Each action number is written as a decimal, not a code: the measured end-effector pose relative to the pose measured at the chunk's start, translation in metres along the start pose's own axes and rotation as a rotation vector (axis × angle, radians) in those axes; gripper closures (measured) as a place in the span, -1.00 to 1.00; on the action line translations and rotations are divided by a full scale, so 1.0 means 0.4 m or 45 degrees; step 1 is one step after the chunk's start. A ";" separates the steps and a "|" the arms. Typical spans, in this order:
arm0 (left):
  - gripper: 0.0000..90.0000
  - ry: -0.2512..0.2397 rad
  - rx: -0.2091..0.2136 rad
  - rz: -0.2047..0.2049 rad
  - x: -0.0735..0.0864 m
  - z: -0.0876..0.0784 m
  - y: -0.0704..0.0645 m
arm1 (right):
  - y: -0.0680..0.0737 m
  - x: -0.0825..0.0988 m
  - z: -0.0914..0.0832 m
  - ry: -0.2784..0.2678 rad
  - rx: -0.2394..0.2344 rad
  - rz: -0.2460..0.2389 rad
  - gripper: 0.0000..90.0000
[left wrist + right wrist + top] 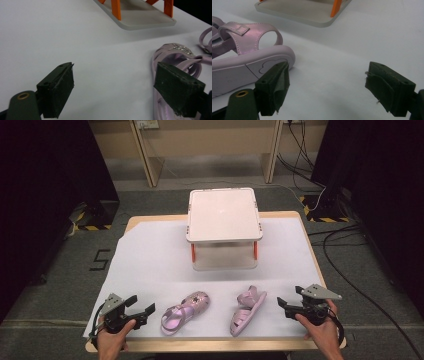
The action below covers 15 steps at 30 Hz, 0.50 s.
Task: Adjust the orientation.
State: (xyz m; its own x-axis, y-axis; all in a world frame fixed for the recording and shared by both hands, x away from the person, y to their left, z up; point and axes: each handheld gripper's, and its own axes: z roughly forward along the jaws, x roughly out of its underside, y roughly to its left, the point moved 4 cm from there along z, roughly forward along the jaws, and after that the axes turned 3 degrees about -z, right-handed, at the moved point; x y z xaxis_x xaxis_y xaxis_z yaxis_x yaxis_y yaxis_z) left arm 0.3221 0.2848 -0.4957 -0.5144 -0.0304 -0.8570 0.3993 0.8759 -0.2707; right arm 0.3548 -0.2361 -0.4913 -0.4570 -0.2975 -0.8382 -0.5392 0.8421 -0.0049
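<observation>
sandals: left sandal point(185, 312) flat on white desk point(150, 260) near front edge, just right of left claw point(141, 307), apart from it. right sandal point(247, 310) tipped on its side, just left of right claw point(284, 305), sole toward it, not touching. both claws spread wide, holding nothing, pointing inward at the pair. small rack point(223, 215) with orange legs farther back, behind both sandals.
</observation>
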 end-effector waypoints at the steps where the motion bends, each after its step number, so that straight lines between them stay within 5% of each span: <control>1: -0.66 -0.002 0.004 0.013 -0.001 0.000 -0.002 | -0.001 0.001 0.000 0.002 0.001 -0.003 -0.56; 8: -0.65 -0.034 0.089 0.125 -0.016 0.000 -0.034 | -0.001 0.003 0.003 0.013 0.002 -0.005 -0.55; 15: -0.29 -0.016 0.182 0.245 -0.024 0.003 -0.082 | -0.004 0.005 0.005 0.020 0.009 -0.003 -0.54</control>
State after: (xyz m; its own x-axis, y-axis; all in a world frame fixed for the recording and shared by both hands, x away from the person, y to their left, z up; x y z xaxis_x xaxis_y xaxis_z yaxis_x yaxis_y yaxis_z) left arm 0.3146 0.2557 -0.4791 -0.4091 0.1236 -0.9041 0.5929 0.7891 -0.1605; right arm 0.3563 -0.2373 -0.4941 -0.4666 -0.3064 -0.8297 -0.5356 0.8444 -0.0107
